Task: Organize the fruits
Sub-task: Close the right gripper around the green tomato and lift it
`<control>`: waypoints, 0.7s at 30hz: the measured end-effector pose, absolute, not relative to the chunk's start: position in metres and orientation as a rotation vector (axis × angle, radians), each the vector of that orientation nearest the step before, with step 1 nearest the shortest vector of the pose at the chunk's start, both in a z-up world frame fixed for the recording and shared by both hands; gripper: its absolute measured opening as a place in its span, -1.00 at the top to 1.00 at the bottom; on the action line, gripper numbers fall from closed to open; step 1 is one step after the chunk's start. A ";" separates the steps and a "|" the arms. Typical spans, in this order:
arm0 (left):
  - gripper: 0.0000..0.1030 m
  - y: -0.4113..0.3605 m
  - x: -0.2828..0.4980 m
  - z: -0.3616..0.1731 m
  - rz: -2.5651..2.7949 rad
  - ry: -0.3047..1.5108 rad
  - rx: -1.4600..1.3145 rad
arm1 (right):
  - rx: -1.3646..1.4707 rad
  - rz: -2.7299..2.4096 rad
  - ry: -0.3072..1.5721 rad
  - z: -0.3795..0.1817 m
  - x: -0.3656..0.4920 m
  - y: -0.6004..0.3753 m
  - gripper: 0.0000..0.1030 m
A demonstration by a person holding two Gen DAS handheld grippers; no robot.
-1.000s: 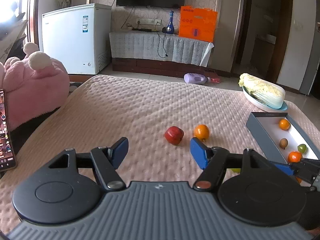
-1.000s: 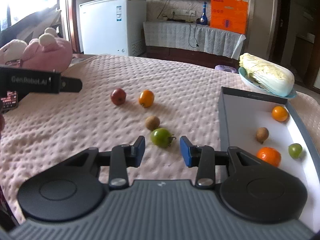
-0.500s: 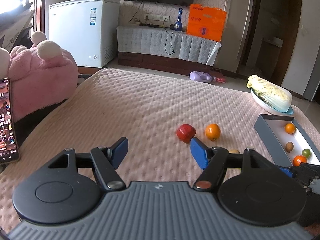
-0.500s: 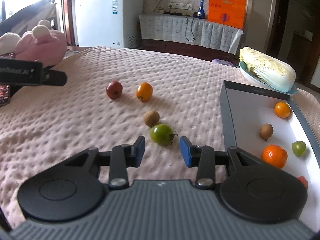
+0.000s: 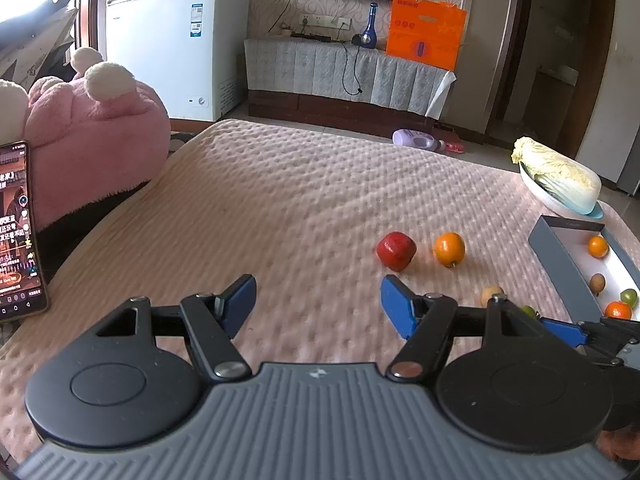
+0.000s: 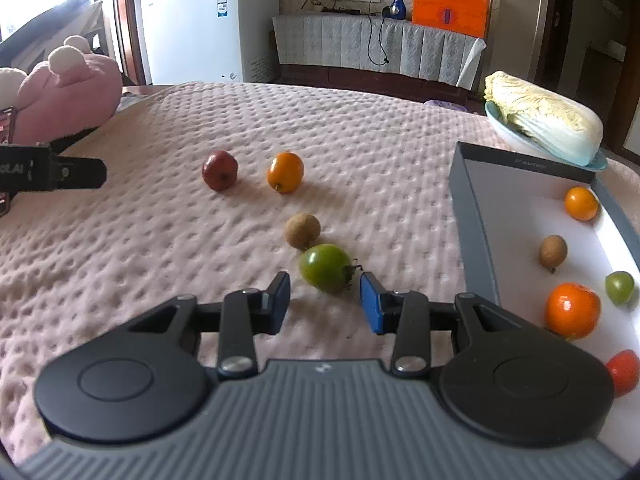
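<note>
The sorting looks a bit more than half done. The box on the right of the bed already holds five fruits: an orange one at the far end, a small brown one, a small green one, a larger orange one and a red one nearest the camera, partly cut off by the picture's edge.

Four are left on the bedspread: a red fruit and an orange fruit side by side farther off, a brown fruit nearer, and a green tomato just in front of it, the two close together or touching.

The right claw stands open and empty, with the green tomato just beyond its tips and not yet between them; that is likely the next pick. The left claw is open wider, holds nothing, and hangs over bare bedspread, the red fruit a little beyond its right tip.
</note>
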State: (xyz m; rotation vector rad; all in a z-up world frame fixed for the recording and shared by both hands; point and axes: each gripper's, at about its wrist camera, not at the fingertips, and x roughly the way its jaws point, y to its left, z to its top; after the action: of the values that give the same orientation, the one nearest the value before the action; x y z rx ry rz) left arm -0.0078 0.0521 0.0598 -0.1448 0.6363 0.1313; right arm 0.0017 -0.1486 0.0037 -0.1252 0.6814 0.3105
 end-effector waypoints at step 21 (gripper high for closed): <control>-0.44 0.053 -0.005 0.057 0.140 0.639 -0.142 | -0.111 0.288 0.678 0.002 0.011 -0.144 0.20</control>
State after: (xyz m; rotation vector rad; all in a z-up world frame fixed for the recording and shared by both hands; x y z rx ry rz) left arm -0.0047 0.0532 0.0574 -0.1423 0.6386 0.1396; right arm 0.0111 -0.1444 0.0021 -0.1109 0.6779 0.2879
